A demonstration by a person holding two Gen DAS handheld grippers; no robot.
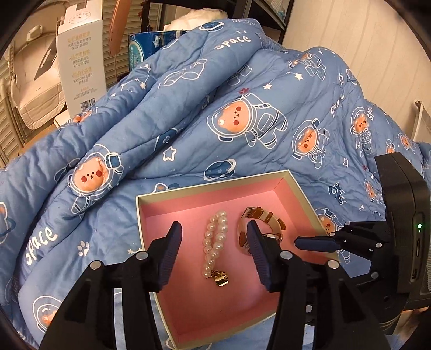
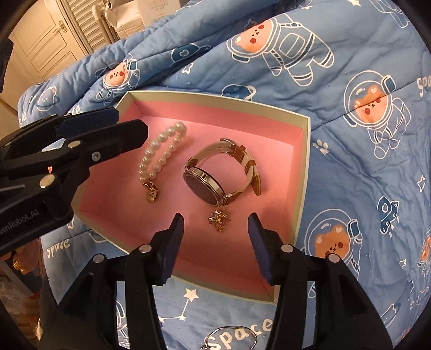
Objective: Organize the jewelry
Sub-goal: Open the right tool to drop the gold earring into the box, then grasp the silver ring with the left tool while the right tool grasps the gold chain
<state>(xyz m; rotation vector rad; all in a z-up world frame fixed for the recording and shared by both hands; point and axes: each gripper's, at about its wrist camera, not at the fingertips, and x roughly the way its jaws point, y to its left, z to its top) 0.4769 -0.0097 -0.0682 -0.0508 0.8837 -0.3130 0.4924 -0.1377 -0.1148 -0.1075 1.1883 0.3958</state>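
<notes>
A shallow box with a pink lining (image 1: 188,210) (image 2: 269,126) lies on the blue quilt. Inside it lie a pearl bracelet with a gold charm (image 1: 215,242) (image 2: 161,153), a watch with a beige and brown strap (image 1: 266,218) (image 2: 204,183) and a small gold brooch (image 2: 219,220). My left gripper (image 1: 214,237) is open and empty above the bracelet. My right gripper (image 2: 215,223) is open and empty above the brooch. The right gripper also shows in the left wrist view (image 1: 317,243), over the box's right rim. A silver bangle (image 2: 231,336) lies on the quilt in front of the box.
The blue space-bear quilt (image 1: 242,121) (image 2: 363,134) is bunched up high behind the box. White cartons (image 1: 80,59) and a louvred door (image 2: 80,24) stand beyond the bed.
</notes>
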